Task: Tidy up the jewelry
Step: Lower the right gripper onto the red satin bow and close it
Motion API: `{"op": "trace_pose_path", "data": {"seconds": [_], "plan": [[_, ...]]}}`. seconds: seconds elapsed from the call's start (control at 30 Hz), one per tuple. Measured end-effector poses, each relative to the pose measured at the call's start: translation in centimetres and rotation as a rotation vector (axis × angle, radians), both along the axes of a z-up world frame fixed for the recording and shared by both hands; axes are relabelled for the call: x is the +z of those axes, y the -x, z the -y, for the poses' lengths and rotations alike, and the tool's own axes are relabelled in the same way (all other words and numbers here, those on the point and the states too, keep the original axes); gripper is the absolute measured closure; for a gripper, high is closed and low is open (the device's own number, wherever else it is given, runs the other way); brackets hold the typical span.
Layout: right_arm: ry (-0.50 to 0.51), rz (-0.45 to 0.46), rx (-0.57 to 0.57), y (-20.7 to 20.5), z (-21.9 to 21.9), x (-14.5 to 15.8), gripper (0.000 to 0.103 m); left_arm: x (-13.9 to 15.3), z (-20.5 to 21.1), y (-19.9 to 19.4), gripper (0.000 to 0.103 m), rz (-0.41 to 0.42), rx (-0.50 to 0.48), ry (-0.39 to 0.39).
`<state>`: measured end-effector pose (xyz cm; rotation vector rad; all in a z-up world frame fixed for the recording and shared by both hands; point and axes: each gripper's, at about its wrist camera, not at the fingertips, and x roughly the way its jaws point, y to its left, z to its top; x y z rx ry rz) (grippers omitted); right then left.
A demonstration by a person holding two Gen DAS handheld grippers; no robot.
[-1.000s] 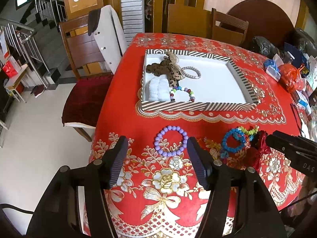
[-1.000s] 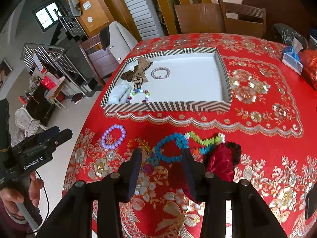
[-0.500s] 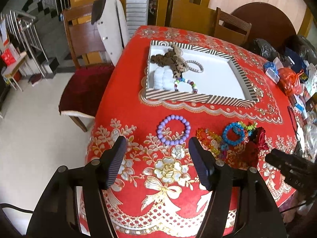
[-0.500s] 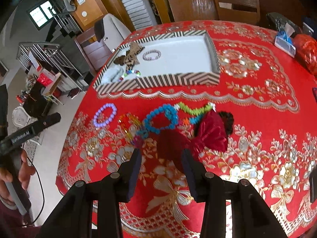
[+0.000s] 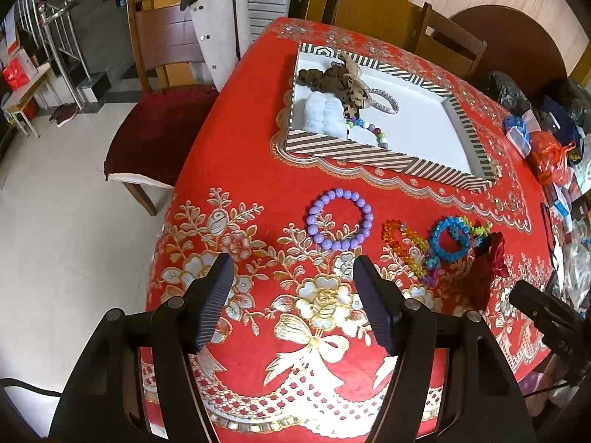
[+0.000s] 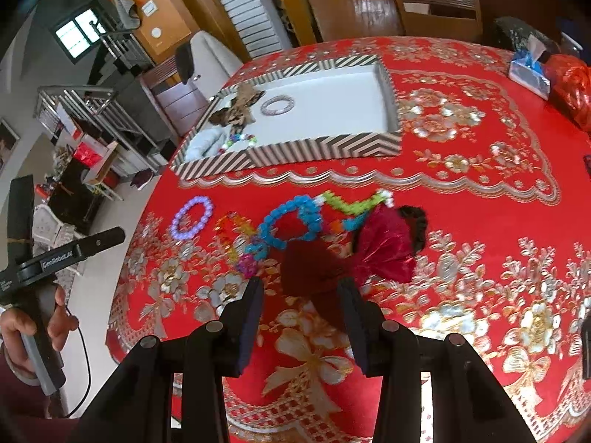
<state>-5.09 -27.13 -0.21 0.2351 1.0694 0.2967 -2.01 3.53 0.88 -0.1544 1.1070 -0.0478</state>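
Change: both claws have been pulled back and up from the table since a second ago, so more of the red cloth is seen and the jewelry looks smaller in both wrist views.
Left claw [image 5: 291, 288]: held wide open, nothing gripped, hovering off the table; the purple bead bracelet [image 5: 339, 219] lies just ahead of the gap between its fingers.
Right claw [image 6: 300, 306]: held open too, nothing gripped; the dark red bow [image 6: 380, 254] is right ahead of its tips, slightly right.
Pile: blue bracelet [image 6: 291, 221], green one [image 6: 351, 203] and an orange-yellow one [image 6: 234, 227] are tangled just past the bow, ahead-left of the right claw.
Tray [image 5: 373, 155]: striped, well ahead of both claws, already loaded with a few pieces at its left end.
Stage: probably between picks, most loose pieces not yet moved.
Risk: since the bracelets overlap, two could be dragged up at once by a grab at the pile, or one dropped short of the tray. Round beads could be squirted out by a sloppy pinch.
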Motion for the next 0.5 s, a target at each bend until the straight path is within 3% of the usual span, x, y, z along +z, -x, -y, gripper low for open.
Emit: {"op": "trace_pose_path", "data": {"seconds": [0.17,0.33,0.5], "plan": [[0.043,0.006,-0.069,-0.7,2.7,0.2,0.063,-0.3,0.5,-0.6,0.036,-0.012,-0.005,0.007],[0.018,-0.037,-0.126,-0.8,5.0,-0.8,0.063,-0.8,1.0,-1.2,0.036,-0.022,-0.012,0.019],[-0.096,-0.085,-0.146,-0.9,4.7,-2.4,0.063,-1.4,1.0,-2.1,0.036,-0.038,0.001,0.034]]}}
